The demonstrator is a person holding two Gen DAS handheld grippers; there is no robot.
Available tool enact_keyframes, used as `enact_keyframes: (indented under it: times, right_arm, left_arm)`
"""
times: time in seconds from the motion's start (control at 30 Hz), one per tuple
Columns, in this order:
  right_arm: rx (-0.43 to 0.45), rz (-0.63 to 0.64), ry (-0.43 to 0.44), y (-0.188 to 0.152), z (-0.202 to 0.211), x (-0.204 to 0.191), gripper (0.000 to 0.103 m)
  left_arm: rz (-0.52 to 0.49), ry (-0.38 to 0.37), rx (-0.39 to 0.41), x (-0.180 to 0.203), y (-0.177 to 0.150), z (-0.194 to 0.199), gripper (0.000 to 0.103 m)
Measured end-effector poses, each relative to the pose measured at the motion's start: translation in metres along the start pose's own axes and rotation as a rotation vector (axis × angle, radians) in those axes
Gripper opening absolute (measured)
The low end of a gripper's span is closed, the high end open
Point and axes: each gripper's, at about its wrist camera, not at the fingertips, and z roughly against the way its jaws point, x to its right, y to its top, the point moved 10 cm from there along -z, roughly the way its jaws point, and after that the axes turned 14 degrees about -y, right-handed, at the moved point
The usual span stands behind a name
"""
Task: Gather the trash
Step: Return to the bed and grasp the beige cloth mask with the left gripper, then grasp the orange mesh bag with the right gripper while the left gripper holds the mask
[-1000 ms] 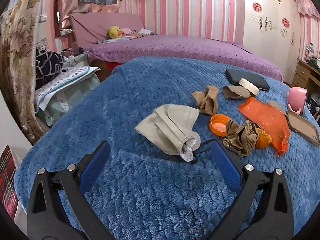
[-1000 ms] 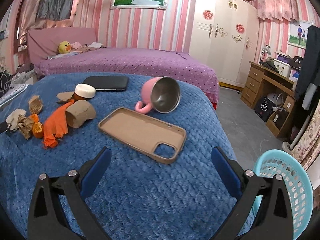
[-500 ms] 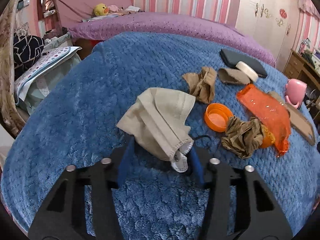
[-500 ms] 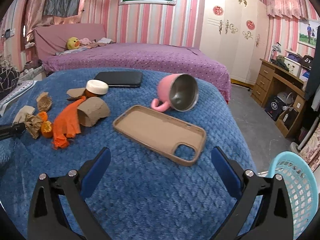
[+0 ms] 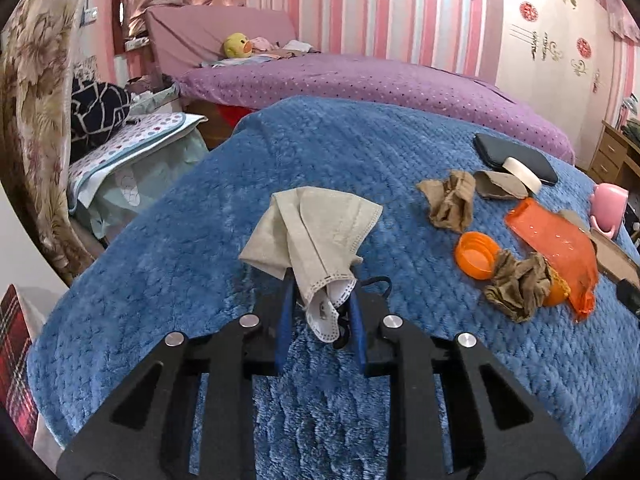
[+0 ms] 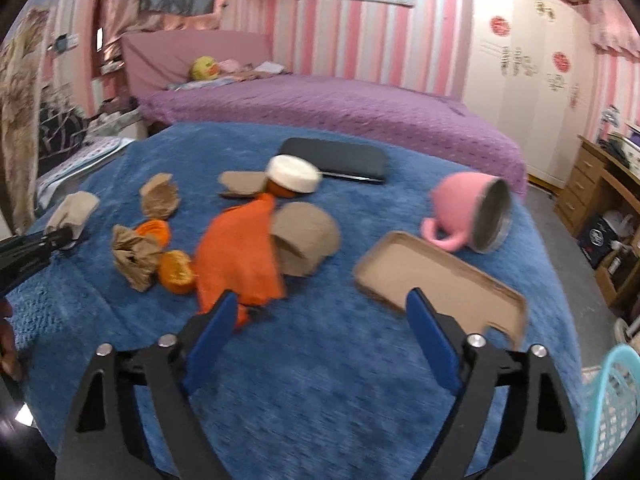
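My left gripper [image 5: 320, 320] is shut on the lower end of a beige face mask [image 5: 316, 232], which stands up off the blue blanket [image 5: 320, 148]. The mask also shows far left in the right wrist view [image 6: 74, 210]. My right gripper [image 6: 318, 336] is open and empty above the blanket, just in front of an orange plastic bag [image 6: 244, 256]. Other trash lies around: crumpled brown paper [image 5: 518, 286], a second brown wad [image 5: 450, 198], an orange lid [image 5: 476, 254], an orange peel [image 6: 176, 266], a flattened cardboard roll [image 6: 306, 236].
A pink mug [image 6: 470, 212] lies on its side beside a tan phone case [image 6: 440, 280]. A black phone [image 6: 336, 158] and a white-capped jar [image 6: 294, 178] sit further back. A light blue basket [image 6: 612, 408] stands on the floor at the right. A purple bed [image 5: 360, 80] lies behind.
My left gripper closed on the mask and raised it off the blanket. My right gripper moved left and forward toward the orange bag and stayed open.
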Motion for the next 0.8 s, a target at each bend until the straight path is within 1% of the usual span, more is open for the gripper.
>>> enact_keyframes:
  times: [0.13, 0.17, 0.23, 0.27, 0.3, 0.33, 0.4, 0.43, 0.5, 0.67, 0.8]
  right_arm:
    - [-0.043, 0.036, 0.044, 0.001, -0.017, -0.029, 0.072]
    - [-0.057, 0.042, 0.054, 0.0, -0.021, -0.034, 0.068]
    - [-0.084, 0.06, 0.076, -0.001, -0.029, -0.046, 0.053]
    - [-0.093, 0.07, 0.079, -0.004, -0.032, -0.049, 0.039]
    - [-0.1, 0.086, 0.088, -0.006, -0.034, -0.054, 0.033]
    - [-0.094, 0.09, 0.093, -0.006, -0.034, -0.056, 0.031]
    - [-0.07, 0.094, 0.106, -0.005, -0.028, -0.058, 0.02]
    - [-0.064, 0.093, 0.109, -0.005, -0.027, -0.057, 0.018]
    - [-0.048, 0.091, 0.123, -0.004, -0.022, -0.056, 0.009]
    - [0.003, 0.067, 0.132, -0.001, -0.003, -0.039, 0.006]
    - [0.009, 0.044, 0.123, -0.004, 0.009, -0.017, 0.006]
  left_arm:
    - [-0.025, 0.017, 0.006, 0.003, 0.001, 0.0, 0.023]
    - [-0.036, 0.021, 0.007, 0.004, 0.001, 0.001, 0.023]
    - [-0.052, 0.026, 0.012, 0.008, 0.002, 0.0, 0.023]
    - [-0.058, 0.026, 0.014, 0.009, 0.002, 0.0, 0.023]
    - [-0.063, 0.027, 0.013, 0.01, 0.002, 0.0, 0.023]
    - [-0.071, 0.029, 0.013, 0.011, 0.002, 0.0, 0.023]
    - [-0.085, 0.032, 0.014, 0.013, 0.003, 0.0, 0.023]
    - [-0.089, 0.034, 0.016, 0.013, 0.003, 0.0, 0.023]
    - [-0.099, 0.04, 0.022, 0.015, 0.004, 0.002, 0.023]
    - [-0.108, 0.041, 0.042, 0.017, 0.005, 0.008, 0.023]
    - [-0.107, 0.04, 0.073, 0.02, 0.007, 0.017, 0.023]
